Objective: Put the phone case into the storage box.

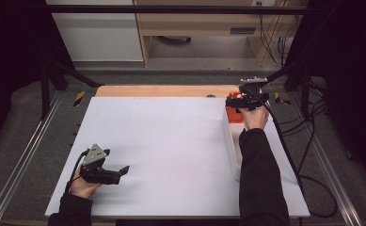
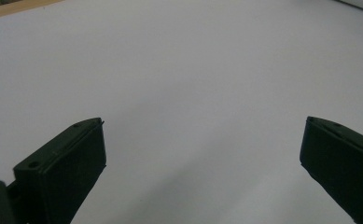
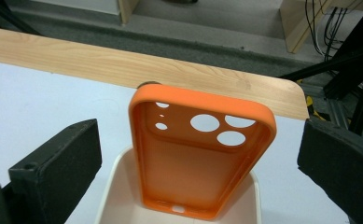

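Note:
An orange phone case (image 3: 188,172) stands on end in the far end of a long white tray (image 3: 105,196), its hollow side and camera holes facing my right gripper. My right gripper (image 3: 201,123) is open, with its jaws wide on either side of the case and clear of it. In the high view the right gripper (image 1: 231,101) hovers over the case (image 1: 235,116) at the tray's (image 1: 231,146) far end. My left gripper (image 1: 122,170) rests open near the table's front left, with nothing between its jaws (image 2: 202,123).
A white sheet (image 1: 171,150) covers the table, and a strip of bare wood (image 1: 162,91) runs along its far edge. The tray lies along the right side under the person's right forearm (image 1: 260,179). Cables hang off the right edge (image 1: 307,160).

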Action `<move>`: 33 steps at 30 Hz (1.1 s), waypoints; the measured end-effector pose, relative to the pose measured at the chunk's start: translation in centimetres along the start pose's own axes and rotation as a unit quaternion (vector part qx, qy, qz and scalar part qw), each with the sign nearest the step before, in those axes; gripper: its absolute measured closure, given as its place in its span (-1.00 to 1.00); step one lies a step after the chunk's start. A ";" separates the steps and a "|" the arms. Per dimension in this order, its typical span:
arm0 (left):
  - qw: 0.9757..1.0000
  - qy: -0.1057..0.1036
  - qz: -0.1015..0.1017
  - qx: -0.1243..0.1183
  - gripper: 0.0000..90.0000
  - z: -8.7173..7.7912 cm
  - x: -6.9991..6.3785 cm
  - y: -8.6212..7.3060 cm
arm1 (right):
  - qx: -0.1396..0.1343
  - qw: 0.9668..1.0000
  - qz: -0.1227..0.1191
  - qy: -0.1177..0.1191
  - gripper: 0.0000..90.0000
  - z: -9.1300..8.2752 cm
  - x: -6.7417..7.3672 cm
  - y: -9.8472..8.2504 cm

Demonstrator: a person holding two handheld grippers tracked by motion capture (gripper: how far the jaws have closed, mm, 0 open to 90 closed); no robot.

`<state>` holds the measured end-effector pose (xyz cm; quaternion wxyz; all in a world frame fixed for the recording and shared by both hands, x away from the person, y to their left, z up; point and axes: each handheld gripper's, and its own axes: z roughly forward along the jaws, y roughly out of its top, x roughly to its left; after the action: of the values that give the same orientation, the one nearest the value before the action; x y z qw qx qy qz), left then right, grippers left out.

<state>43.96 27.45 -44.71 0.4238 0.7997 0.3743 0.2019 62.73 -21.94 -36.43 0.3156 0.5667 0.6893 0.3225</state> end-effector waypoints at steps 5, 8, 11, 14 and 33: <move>1.000 0.001 -0.004 -0.003 -1.00 0.0 0.0 0.0 | -0.019 1.000 -0.007 0.012 -0.99 -1.4 0.2 0.0; 1.000 0.001 -0.004 -0.002 -1.00 0.0 0.0 0.0 | -0.037 0.999 -0.008 0.037 -0.99 -2.4 0.2 0.1; 1.000 0.001 -0.002 -0.001 -1.00 0.1 0.0 0.0 | -0.061 0.996 -0.009 0.063 -0.99 -3.4 0.3 0.1; 1.000 0.001 -0.002 -0.001 -1.00 0.1 -0.1 0.0 | -0.081 0.993 -0.017 0.085 -0.99 -4.5 0.6 0.2; 1.000 0.003 0.001 0.002 -1.00 0.2 -0.1 0.0 | -0.132 0.967 -0.097 0.196 -0.99 -10.2 3.3 -1.9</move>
<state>44.04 27.26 -44.79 0.4206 0.8005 0.3751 0.2039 52.97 -19.89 -32.11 0.2762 0.3763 0.7403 0.4838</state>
